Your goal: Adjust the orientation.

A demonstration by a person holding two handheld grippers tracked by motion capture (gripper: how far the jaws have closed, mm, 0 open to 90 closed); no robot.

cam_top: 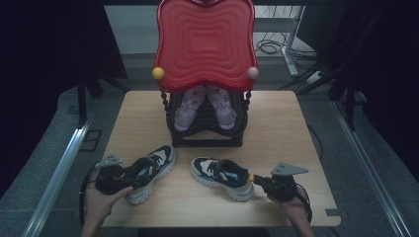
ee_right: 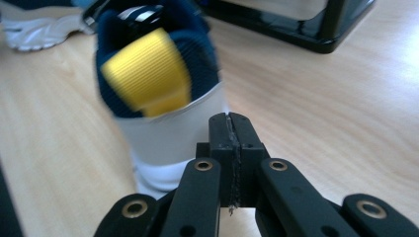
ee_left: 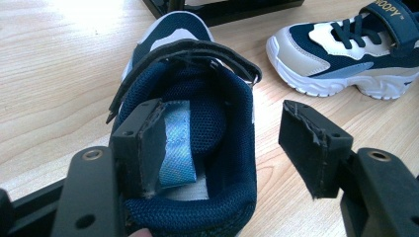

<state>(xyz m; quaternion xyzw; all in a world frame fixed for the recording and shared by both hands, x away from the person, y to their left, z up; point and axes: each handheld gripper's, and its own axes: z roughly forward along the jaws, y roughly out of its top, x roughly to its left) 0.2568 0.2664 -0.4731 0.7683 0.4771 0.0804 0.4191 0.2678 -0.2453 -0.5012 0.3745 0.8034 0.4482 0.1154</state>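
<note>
Dark floor surrounds the wooden table (cam_top: 276,123), where a black rack (cam_top: 205,133) holds pink shoes (cam_top: 205,106), half hidden under its red top (cam_top: 205,42). Before the rack, the left gripper (ee_left: 232,143) is spread wide around the left sneaker's (ee_left: 197,148) heel. The right gripper (ee_right: 231,136), pressed together on nothing, touches the blurry right sneaker (ee_right: 158,113).

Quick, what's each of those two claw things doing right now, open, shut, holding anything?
Left gripper: open, one jaw inside the heel of the left shoe, the other outside it.
Right gripper: shut, jaws together, holding nothing, just behind the right shoe.

high: overhead, forward-down | gripper views: close, perhaps table-level | shared: shoes (cam_top: 221,176)
</note>
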